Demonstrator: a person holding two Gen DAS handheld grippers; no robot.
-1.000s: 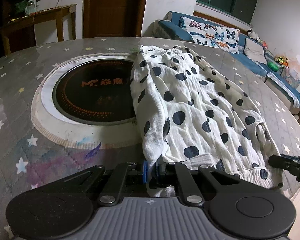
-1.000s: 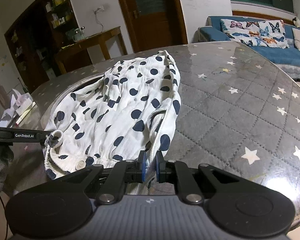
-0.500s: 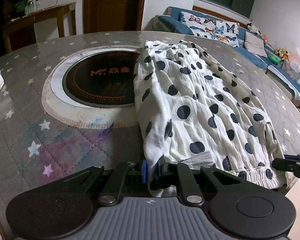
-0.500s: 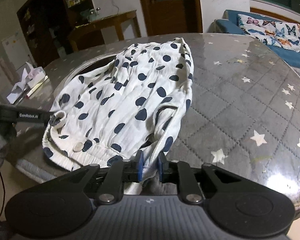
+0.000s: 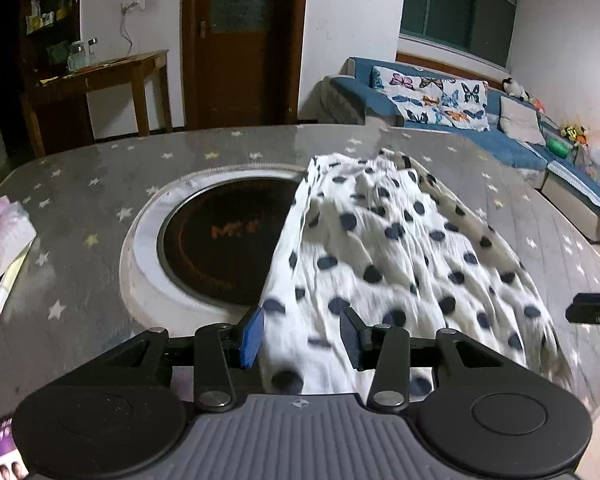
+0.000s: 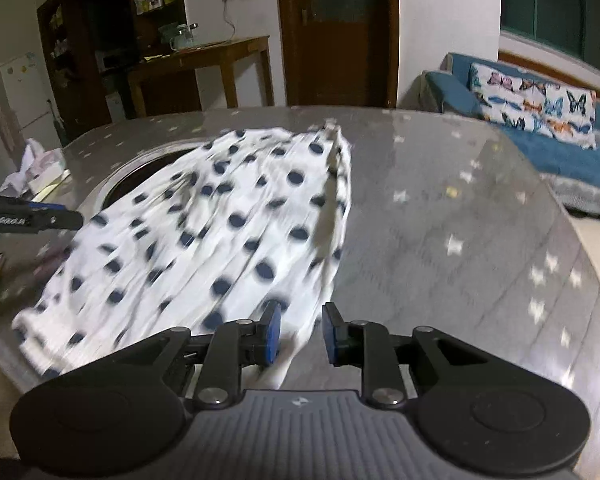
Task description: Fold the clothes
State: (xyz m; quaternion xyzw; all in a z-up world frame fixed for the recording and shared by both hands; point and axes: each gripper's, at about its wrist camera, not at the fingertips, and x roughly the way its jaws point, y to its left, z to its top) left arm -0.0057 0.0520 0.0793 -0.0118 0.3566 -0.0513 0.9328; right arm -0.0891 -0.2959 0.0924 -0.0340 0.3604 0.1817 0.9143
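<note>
The left gripper (image 5: 302, 336) has just been opening its jaws; they stand apart now, and the near corner of the polka-dot garment (image 5: 400, 248) lies loose between them, not pressed by the pads. The right gripper (image 6: 298, 334) has also just been opening. Its jaws show a narrower gap, with the other near corner of the cloth running through it, and the pads do not seem to squeeze it, though the blur makes this hard to judge.

The garment lies spread on the table (image 6: 480, 240), from the near edge toward the far edge, and its left side covers a part of the round cooktop (image 5: 220, 240) that is set in the middle of the table. The hem at the near edge appears to hang a little over it.

The cloth looks thin, crinkled and very soft, so I judge it light and limp. It will sag and wrinkle when lifted, and one layer may slip away from the other. The best places to take hold are the corners or the thicker hem, both sides together.

I see no container on the table. Only some papers (image 5: 4, 236) lie near its left edge.
</note>
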